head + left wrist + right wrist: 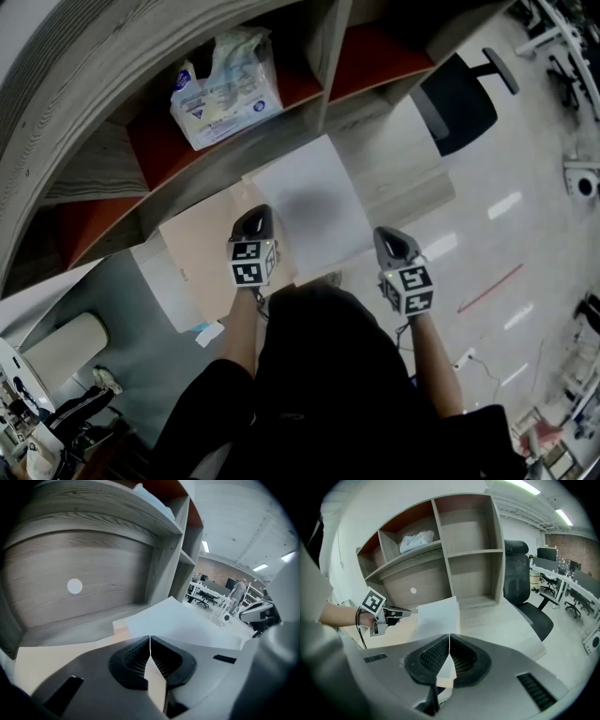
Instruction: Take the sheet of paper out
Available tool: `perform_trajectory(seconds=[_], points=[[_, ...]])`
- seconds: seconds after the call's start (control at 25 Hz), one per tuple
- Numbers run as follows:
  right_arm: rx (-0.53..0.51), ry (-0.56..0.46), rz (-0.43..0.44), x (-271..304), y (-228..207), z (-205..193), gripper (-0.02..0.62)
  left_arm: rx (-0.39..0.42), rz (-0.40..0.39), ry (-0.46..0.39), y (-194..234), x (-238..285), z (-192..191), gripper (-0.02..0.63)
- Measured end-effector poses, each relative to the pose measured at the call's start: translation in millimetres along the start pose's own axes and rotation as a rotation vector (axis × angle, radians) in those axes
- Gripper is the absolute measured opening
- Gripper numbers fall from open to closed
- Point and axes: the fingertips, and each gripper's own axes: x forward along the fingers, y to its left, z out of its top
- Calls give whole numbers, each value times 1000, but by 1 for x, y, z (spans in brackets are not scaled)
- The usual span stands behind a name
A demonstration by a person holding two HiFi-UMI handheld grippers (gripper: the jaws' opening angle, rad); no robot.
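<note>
The right claw [449,639] is clamped shut on the near corner of the sheet of paper [438,616], which stretches ahead and leftward to the left claw [150,639], closed on what looks like the tan folder [199,246].

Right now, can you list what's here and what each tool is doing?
Left tool: shut on the tan folder
Right tool: shut on the sheet of paper
Paper: lies partly over the folder
Shelf: holds a plastic bag
Nearby: black chair
</note>
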Motion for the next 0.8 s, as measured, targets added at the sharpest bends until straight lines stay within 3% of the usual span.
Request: perform_trajectory(seconds=[0.48, 0.56, 0.64, 0.8], points=[[8, 30, 1, 12, 7, -4, 18, -46, -28, 64, 12, 23, -7, 49], [4, 31, -5, 12, 7, -3, 18, -75, -49, 65, 13, 27, -7, 59], [0, 33, -11, 12, 6, -3, 18, -114, -82, 66, 12, 31, -6, 114], [0, 38, -17, 11, 4, -2, 18, -243, -145, 67, 13, 37, -5, 170]])
